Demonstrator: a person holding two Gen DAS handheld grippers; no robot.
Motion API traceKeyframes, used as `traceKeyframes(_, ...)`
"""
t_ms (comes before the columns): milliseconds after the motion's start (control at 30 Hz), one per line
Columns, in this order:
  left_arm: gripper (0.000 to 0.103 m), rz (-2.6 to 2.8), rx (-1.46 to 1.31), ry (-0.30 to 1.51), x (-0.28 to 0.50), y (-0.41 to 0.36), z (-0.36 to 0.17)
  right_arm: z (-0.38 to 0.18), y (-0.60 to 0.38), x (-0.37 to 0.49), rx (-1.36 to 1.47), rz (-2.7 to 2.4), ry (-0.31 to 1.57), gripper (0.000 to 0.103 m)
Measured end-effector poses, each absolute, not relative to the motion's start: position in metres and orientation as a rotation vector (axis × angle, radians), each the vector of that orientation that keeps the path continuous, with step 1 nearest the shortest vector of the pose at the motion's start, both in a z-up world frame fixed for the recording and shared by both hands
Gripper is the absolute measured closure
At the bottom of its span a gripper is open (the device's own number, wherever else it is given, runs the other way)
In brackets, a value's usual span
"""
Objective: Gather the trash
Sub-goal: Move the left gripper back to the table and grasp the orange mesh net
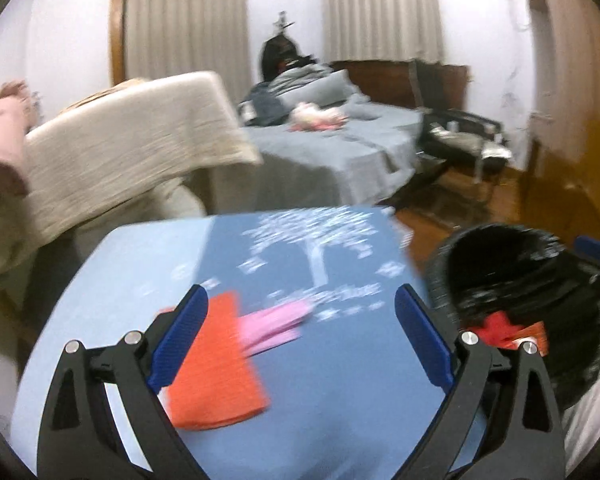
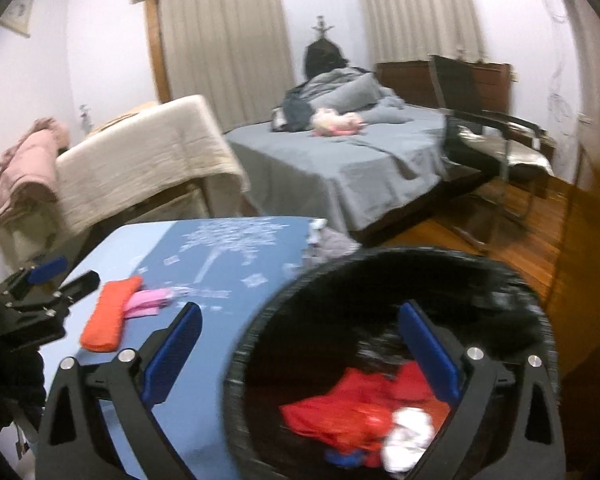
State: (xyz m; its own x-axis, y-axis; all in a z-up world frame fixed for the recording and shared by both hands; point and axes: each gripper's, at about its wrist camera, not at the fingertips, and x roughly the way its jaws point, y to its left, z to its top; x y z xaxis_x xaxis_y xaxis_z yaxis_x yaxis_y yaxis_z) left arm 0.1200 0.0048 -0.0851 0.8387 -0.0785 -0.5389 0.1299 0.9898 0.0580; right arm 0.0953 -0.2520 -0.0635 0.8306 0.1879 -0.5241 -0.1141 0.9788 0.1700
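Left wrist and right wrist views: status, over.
Left gripper open, empty, over table. Right gripper open at bin. Orange item, pink item not yet collected. Nothing blocking.

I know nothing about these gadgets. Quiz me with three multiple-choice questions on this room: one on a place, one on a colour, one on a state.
1. Where is the flat orange cloth?
A on the blue table
B in the bin
C on the bed

2. What colour is most of the crumpled trash inside the round black bin?
A green
B red
C yellow

3. How do the left gripper jaws stand?
A shut on the cloth
B shut, empty
C open

Answers: 1 A, it lies on the tabletop; 2 B, red wrappers fill the bottom; 3 C, the blue pads stand wide apart.
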Motion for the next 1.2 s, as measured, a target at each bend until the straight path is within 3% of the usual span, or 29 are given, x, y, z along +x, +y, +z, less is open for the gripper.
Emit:
traceKeyframes(267,0.011,0.019,0.041,0.653,0.127,0.069,-0.119,-0.074,-0.190,0.121,0.105,0.261,0.571,0.006)
traceKeyframes(700,0.012,0.021,-0.036,0.779,0.148,0.086,-0.162,-0.093,-0.162,0.138,0.079,0.289,0.617,0.006)
traceKeyframes(967,0.032,-0.009,-0.027,0.839,0.156,0.075,-0.172,-0.095,-0.157,0.142,0.076,0.294,0.624,0.006)
traceKeyframes(1033,0.052,-0.018,-0.022,0.837,0.156,0.073,-0.172,-0.095,-0.156,0.142,0.071,0.295,0.626,0.006)
traceKeyframes(1200,0.071,-0.010,-0.044,0.827,0.155,0.077,-0.171,-0.096,-0.152,0.143,0.070,0.298,0.631,0.006)
